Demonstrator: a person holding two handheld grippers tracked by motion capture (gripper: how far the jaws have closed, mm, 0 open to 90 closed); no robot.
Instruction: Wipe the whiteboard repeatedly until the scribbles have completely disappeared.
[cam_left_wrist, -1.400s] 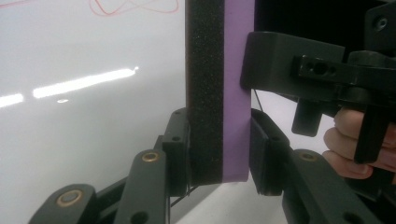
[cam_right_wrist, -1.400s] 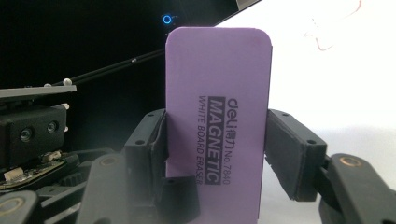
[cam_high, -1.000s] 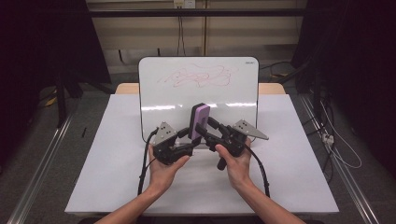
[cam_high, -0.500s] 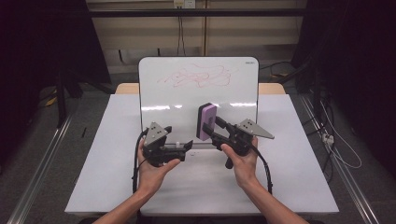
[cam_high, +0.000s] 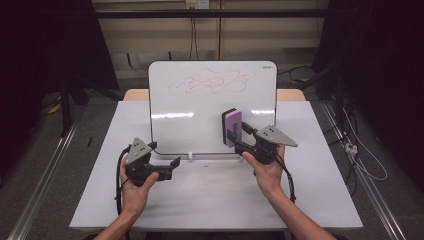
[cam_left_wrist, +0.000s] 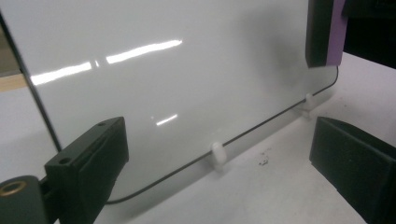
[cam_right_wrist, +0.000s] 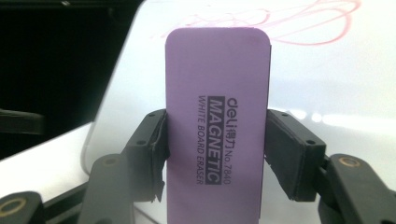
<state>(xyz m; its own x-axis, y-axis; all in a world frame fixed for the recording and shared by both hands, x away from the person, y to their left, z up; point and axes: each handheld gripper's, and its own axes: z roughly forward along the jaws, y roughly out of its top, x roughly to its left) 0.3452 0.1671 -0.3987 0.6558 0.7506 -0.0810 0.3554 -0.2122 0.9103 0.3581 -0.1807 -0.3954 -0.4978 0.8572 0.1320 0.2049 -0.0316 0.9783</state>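
Note:
A whiteboard (cam_high: 200, 115) stands upright on the table, with a red scribble (cam_high: 215, 82) near its top. My right gripper (cam_high: 235, 137) is shut on a purple magnetic eraser (cam_high: 231, 127) and holds it upright close to the board's lower right face. In the right gripper view both pads clamp the eraser (cam_right_wrist: 217, 116) by its long sides, with the scribble (cam_right_wrist: 299, 23) beyond. My left gripper (cam_high: 172, 167) is low at the board's lower left corner. Its jaws have just been opening and nothing is between them. In the left gripper view it (cam_left_wrist: 222, 158) faces the board (cam_left_wrist: 163, 70), with the eraser (cam_left_wrist: 324, 32) at top right.
The white table (cam_high: 215, 200) has bare room in front of the board. Small white clip feet (cam_high: 190, 156) hold the board's bottom edge. Cables (cam_high: 360, 155) lie on the floor to the right, and a metal rail (cam_high: 45, 170) runs along the left.
The left gripper has drawn away from the eraser to the left, with its jaws now spread. The right gripper has carried the eraser a little to the right.

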